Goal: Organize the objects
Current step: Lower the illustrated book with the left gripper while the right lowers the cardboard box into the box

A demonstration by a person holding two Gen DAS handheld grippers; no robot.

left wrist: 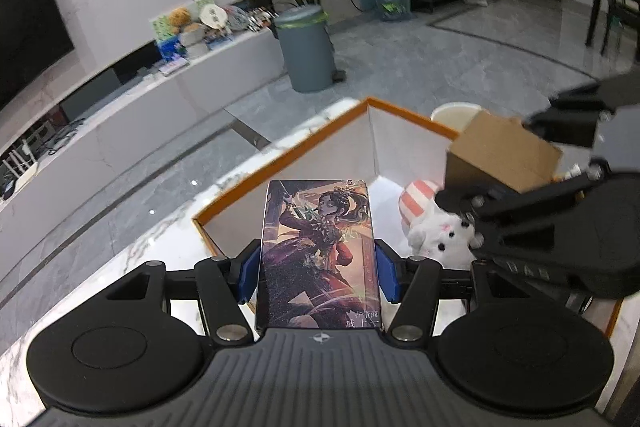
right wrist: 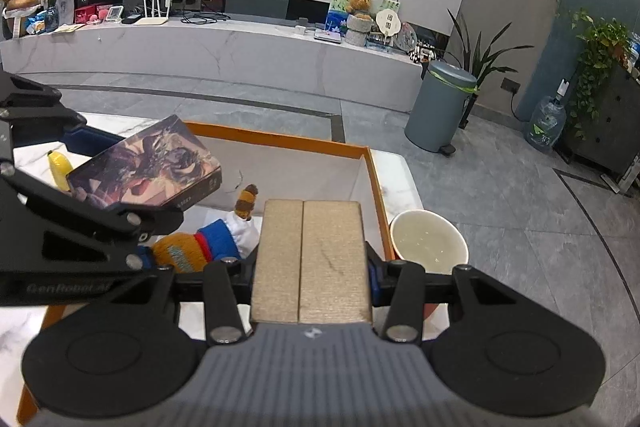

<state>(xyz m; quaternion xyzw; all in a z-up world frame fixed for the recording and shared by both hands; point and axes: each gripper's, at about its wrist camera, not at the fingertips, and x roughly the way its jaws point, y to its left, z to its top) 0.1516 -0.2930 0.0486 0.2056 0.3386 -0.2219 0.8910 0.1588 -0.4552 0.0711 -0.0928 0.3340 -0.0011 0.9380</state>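
Nearest in the left wrist view, the left gripper (left wrist: 318, 267) has its jaws clamped on the two long sides of an illustrated card box (left wrist: 318, 251), blue pads (left wrist: 249, 277) pressed against it, the picture of a figure facing up. From the right wrist view the same box (right wrist: 148, 167) hangs tilted over the near left part of the tray.

Nearest in the right wrist view, the right gripper (right wrist: 312, 269) has its jaws closed on a brown cardboard box (right wrist: 312, 259), a seam running down the middle of its top face. In the left wrist view that box (left wrist: 506, 155) is held above the right side of the tray.

Below both boxes sits an orange-rimmed tray (right wrist: 376, 187) with white inner walls, resting on the marble desk (left wrist: 160, 239). Inside it lie a white plush animal (left wrist: 442, 237) beside a pink-and-white striped ball (left wrist: 416, 201), and a knitted doll (right wrist: 200, 247) in orange, blue and white. A yellow object (right wrist: 60, 169) shows on the left, behind the left gripper.

Just outside the tray's right wall stands a white paper cup (right wrist: 428, 241). Farther off, on the grey tiled floor, stands a grey pedal bin (right wrist: 440, 107), and beyond it a long white TV bench (right wrist: 220, 55) along the far wall.
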